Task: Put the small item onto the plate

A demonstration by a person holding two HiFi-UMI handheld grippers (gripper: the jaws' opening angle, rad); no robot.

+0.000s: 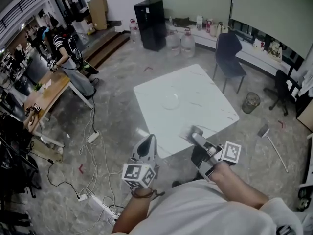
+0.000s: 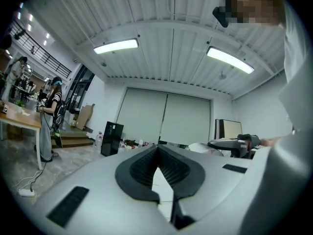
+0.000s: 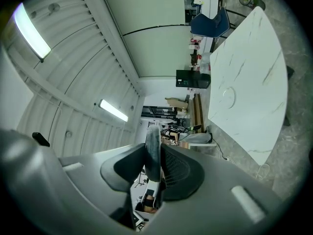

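A clear glass plate lies near the middle of the white marble table. My right gripper hovers just off the table's near edge, shut on a small flat grey item that stands edge-on between its pads. In the right gripper view the plate shows as a faint ring on the table, far ahead of the right gripper. My left gripper hangs over the floor left of the table's near corner. The left gripper has its tips together with nothing between them.
A dark blue chair stands behind the table, a wire bin to its right. A black cabinet and water jugs line the back wall. A person stands by a wooden desk; cables cross the floor.
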